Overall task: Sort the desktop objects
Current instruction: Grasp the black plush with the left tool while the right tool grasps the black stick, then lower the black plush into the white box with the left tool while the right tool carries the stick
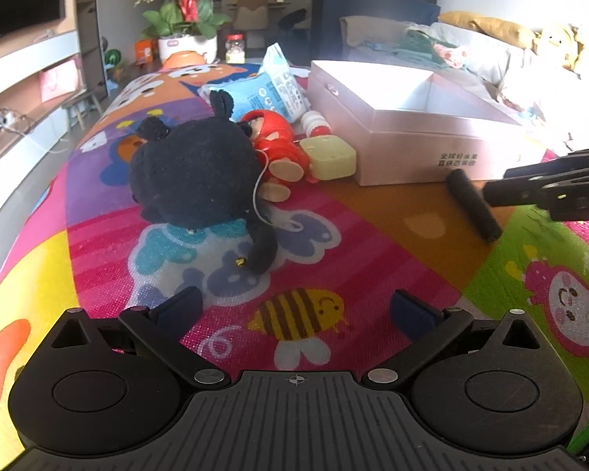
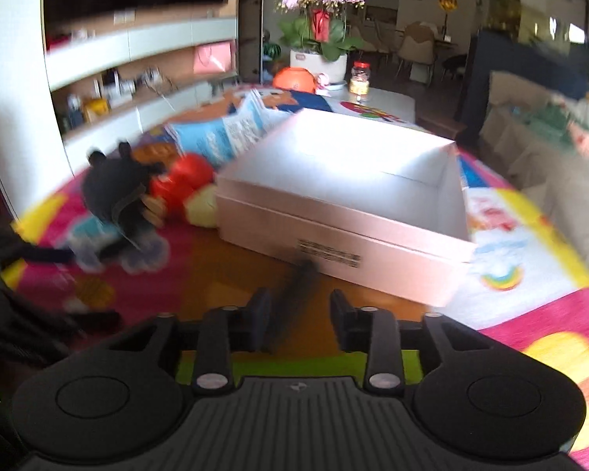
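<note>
On the brown patch of the colourful cartoon play mat (image 1: 333,243), just in front of the open pink box (image 1: 412,133), lies a short black cylinder (image 1: 473,204), one end close to the box's printed front wall. In the right wrist view, which is smeared by motion, the cylinder (image 2: 290,306) sits between the spread fingers of the right gripper (image 2: 299,320), and whether either pad touches it cannot be told; the jaws stand apart, not closed on it. The left gripper (image 1: 294,312) hovers low over the pink striped part of the mat with its jaws wide apart and nothing between them, a bee picture showing in the gap. To the left of the box a cluster of toys lies together: a black plush toy (image 1: 192,172) nearest, a red doll (image 1: 278,145) pressed against it, a pale yellow block (image 1: 330,159) touching the box's corner, and a blue packet (image 1: 267,90) leaning behind them. The box's white inside (image 2: 365,168) is brightly lit. Beyond the mat's far end stand a pot of pink orchids (image 1: 184,11), an orange bowl (image 1: 182,59) and a small jar (image 1: 235,48). A television and pale shelving run along the left wall, and a sofa (image 1: 510,51) with cushions and soft toys lies on the right.
</note>
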Available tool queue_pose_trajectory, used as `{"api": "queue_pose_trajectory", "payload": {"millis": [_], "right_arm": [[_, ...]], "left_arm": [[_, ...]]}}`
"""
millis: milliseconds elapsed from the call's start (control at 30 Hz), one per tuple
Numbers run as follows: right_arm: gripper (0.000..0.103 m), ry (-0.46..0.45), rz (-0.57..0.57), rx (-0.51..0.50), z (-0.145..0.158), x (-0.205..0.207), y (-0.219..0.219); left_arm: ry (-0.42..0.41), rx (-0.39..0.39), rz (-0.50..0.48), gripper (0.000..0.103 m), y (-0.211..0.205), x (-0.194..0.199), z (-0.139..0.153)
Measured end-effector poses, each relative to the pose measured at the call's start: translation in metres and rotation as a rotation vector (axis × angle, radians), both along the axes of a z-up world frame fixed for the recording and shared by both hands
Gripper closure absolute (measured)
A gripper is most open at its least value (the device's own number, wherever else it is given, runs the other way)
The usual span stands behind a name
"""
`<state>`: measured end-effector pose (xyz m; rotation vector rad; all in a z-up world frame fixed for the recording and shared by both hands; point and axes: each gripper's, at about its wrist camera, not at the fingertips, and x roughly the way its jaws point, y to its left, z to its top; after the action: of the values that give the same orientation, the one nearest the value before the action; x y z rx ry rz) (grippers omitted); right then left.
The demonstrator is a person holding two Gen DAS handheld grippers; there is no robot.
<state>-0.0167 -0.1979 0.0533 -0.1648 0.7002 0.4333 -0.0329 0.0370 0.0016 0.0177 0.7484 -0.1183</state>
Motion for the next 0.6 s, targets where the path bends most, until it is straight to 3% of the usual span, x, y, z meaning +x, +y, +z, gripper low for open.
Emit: {"api": "queue_pose_trajectory", "payload": {"millis": [100, 233, 367, 600], "right_arm": [[0.059, 0.022, -0.063, -0.015, -0.011, 0.012, 0.010], [0.059, 0.038, -0.121, -0.046, -0.025, 0.021, 0.010], [0.083, 0.030, -0.054, -0.052, -0.029, 0.011, 0.006], [0.085, 0.010, 0.071, -0.078, -0.028, -0.015, 0.009]], "left_arm": [[0.005, -0.021, 0.011, 0.000, 0.004, 0.001, 0.003], [-0.034, -0.060, 0.134, 0.000, 0.018, 0.007, 0.013], [-0.091, -0.095, 0.260, 0.000, 0.029, 0.032, 0.022], [-0.115, 0.007, 0.320, 0.000, 0.029, 0.075, 0.018]]}}
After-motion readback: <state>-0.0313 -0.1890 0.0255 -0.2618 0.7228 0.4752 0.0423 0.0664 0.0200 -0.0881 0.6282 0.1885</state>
